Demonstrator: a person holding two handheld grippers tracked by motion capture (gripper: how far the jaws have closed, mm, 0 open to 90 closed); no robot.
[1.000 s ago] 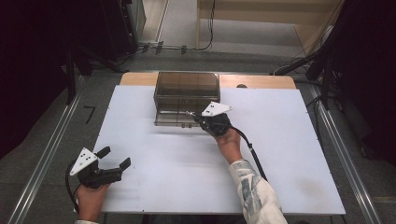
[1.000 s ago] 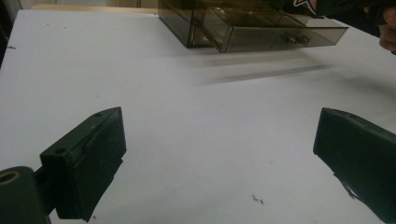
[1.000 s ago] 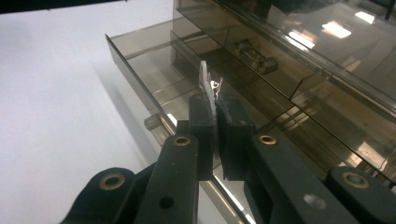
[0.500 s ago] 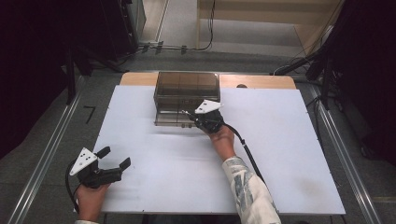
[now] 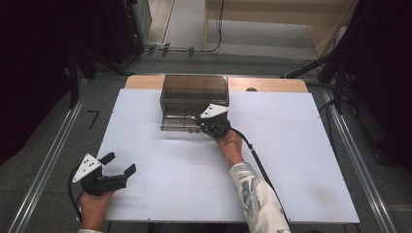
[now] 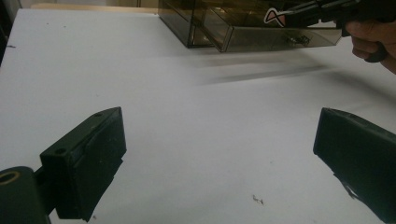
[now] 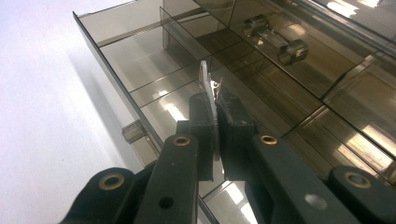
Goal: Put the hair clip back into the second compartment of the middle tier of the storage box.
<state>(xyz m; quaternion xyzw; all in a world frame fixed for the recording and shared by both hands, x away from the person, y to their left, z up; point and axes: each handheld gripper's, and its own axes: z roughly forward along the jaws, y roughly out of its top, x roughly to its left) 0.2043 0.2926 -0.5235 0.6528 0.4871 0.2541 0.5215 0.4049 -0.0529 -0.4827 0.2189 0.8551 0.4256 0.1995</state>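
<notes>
Two grippers in use, one busy and one idle. Judging by the pose, mid-placement: carrying a small flat white piece (image 7: pixel 204 74) to a smoky clear box (image 5: pixel 194 90) at the far middle of the tabletop (image 5: pixel 301 145), with its lower drawer (image 7: pixel 140 56) pulled out toward the person. Right gripper (image 5: pixel 198 120) reaching over that open drawer, fingers (image 7: pixel 201 116) closed hard on the white piece, gripping it edge-on so that its rounded tip sticks up past the fingertips; a small metal-looking bit beside it, too small to identify. Piece hanging above the drawer's divided compartments, near a partition wall, apparently not touching the floor of any of them; which compartment lies directly beneath, impossible to say for sure. Same piece glimpsed from the left gripper view as a white shape with a red mark (image 6: pixel 275 16), above the drawer front. Next move, probably: lowering the tip into one compartment, clear of the dividers, then spreading the fingers to let go, and afterwards perhaps pushing the drawer shut. Calls for a small, straight descent, since the partitions stand close on either side. Left gripper (image 5: pixel 119 164) waiting well apart at the near left corner, just above bare tabletop, fingers (image 6: pixel 88 154) spread wide, gripping nothing and touching nothing.
</notes>
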